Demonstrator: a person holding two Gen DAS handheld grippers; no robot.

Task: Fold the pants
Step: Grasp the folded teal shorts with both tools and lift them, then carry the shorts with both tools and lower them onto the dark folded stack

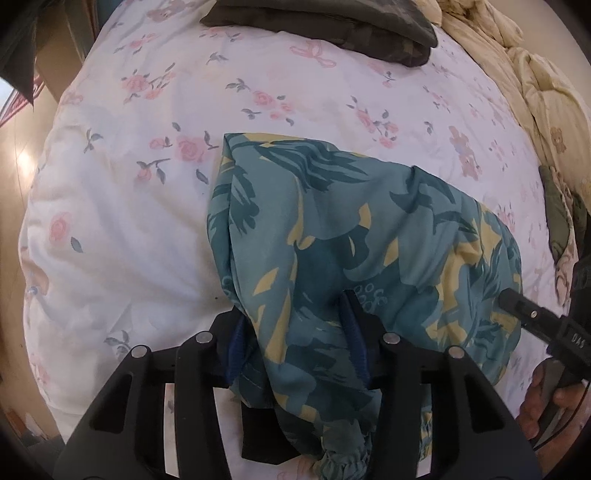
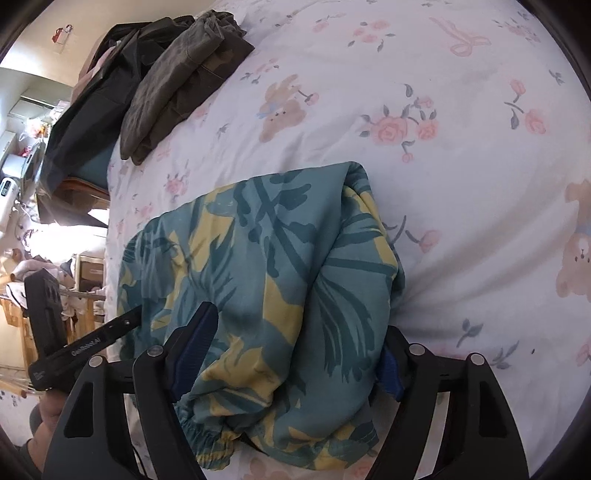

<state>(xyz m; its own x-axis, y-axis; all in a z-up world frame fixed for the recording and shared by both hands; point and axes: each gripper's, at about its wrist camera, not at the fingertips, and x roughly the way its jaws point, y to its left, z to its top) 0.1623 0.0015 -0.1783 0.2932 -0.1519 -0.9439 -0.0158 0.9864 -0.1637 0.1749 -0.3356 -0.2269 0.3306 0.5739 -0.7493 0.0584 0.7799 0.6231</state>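
Observation:
Teal pants with a yellow leaf print [image 1: 351, 229] lie bunched and partly folded on the floral bed sheet [image 1: 147, 184]. My left gripper [image 1: 295, 325] has its two blue-padded fingers set apart with a thick fold of the pants between them. My right gripper [image 2: 295, 347] also straddles a bunched fold of the pants [image 2: 280, 258], near the elastic waistband [image 2: 207, 439]. The right gripper also shows in the left wrist view [image 1: 517, 306] at the pants' right edge. The fabric hides the fingertips, so the grip is unclear.
Folded dark olive garments [image 2: 184, 81] lie at the far side of the bed, also in the left wrist view [image 1: 332, 26]. A cream quilt [image 1: 517, 74] is heaped along the right. The bed's edge [image 2: 109, 221] drops to a cluttered room at left.

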